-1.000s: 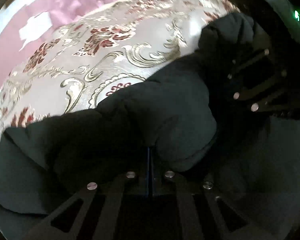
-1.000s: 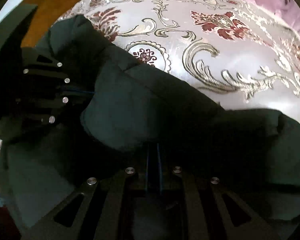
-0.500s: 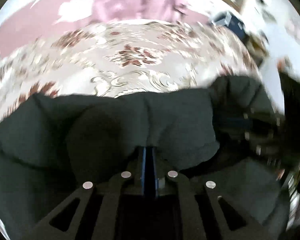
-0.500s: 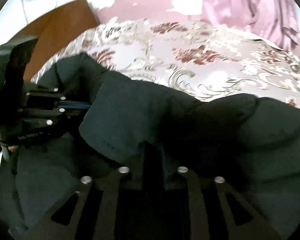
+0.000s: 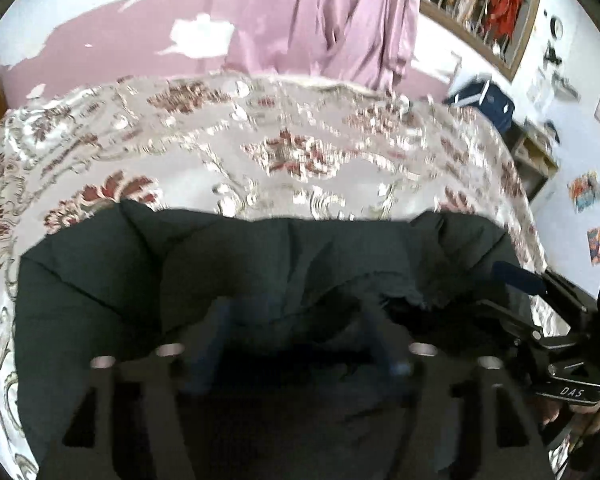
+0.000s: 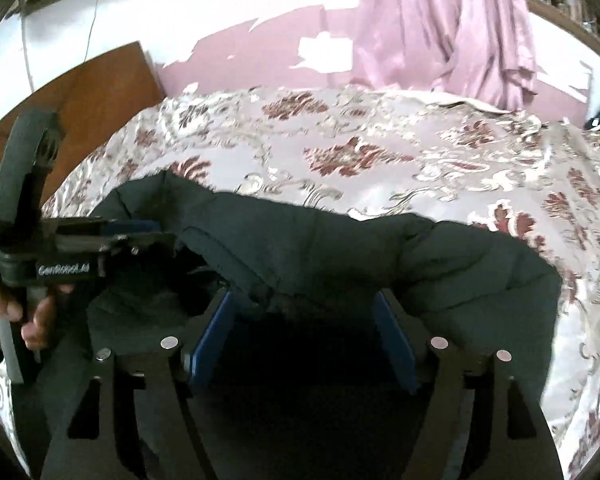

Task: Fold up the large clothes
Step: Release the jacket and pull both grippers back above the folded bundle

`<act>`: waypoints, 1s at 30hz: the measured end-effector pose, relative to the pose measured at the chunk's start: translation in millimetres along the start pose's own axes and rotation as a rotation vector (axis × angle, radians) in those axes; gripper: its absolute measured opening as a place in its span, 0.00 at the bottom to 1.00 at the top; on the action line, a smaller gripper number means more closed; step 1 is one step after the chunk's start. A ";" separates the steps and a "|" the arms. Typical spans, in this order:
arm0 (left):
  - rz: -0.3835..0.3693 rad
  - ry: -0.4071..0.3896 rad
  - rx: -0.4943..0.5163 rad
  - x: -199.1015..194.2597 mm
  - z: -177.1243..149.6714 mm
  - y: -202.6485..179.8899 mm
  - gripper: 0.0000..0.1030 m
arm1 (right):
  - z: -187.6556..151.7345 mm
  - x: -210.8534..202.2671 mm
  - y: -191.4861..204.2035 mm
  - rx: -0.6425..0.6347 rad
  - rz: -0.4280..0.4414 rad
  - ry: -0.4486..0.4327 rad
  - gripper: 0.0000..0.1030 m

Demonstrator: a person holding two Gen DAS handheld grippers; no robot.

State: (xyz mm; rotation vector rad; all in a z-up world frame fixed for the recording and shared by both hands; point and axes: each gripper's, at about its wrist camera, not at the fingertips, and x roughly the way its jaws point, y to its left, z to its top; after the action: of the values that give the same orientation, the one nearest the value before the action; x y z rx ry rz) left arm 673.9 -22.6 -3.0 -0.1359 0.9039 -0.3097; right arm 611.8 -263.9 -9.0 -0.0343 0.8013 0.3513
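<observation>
shiny cream bedspread w/ red flowers + gold swirls (image 5: 292, 152) (image 6: 380, 148) covers bed | pink wall w/ white peeled patches (image 5: 120, 44) (image 6: 260, 56) behind | pink silky curtain (image 5: 332, 16) (image 6: 444, 24) hangs at back | brown wood board (image 6: 96, 92) at bed's left side | dark blue box (image 5: 488, 102) on right past bed | small colour pics on white wall (image 5: 584, 192)

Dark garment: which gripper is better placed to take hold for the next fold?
Right, probably. The right gripper is open, and a folded edge of the dark garment lies between its blue pads. The left gripper is open too, but blurred and over flat cloth.
</observation>
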 end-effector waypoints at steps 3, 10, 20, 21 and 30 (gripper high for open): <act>0.001 -0.064 -0.041 -21.0 0.6 0.3 0.79 | 3.9 -15.5 1.5 0.011 -0.049 -0.041 0.77; 0.046 -0.148 -0.052 -76.4 -6.1 -12.3 0.97 | 13.3 -66.4 9.0 0.019 -0.104 -0.143 0.94; 0.064 -0.277 -0.005 -179.2 -37.4 -49.4 1.00 | 1.1 -150.6 22.4 0.062 -0.122 -0.235 0.98; 0.069 -0.290 0.001 -189.9 -41.8 -53.4 1.00 | -1.4 -160.7 24.7 0.063 -0.125 -0.243 0.98; 0.098 -0.346 0.032 -270.8 -83.5 -86.8 1.00 | -29.9 -240.5 46.4 0.063 -0.122 -0.285 0.98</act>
State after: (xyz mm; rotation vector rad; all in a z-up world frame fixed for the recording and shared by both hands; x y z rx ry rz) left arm 433.5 -16.9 170.3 -0.1106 0.5608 -0.2009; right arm 421.9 -296.1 145.2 0.0250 0.5252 0.2089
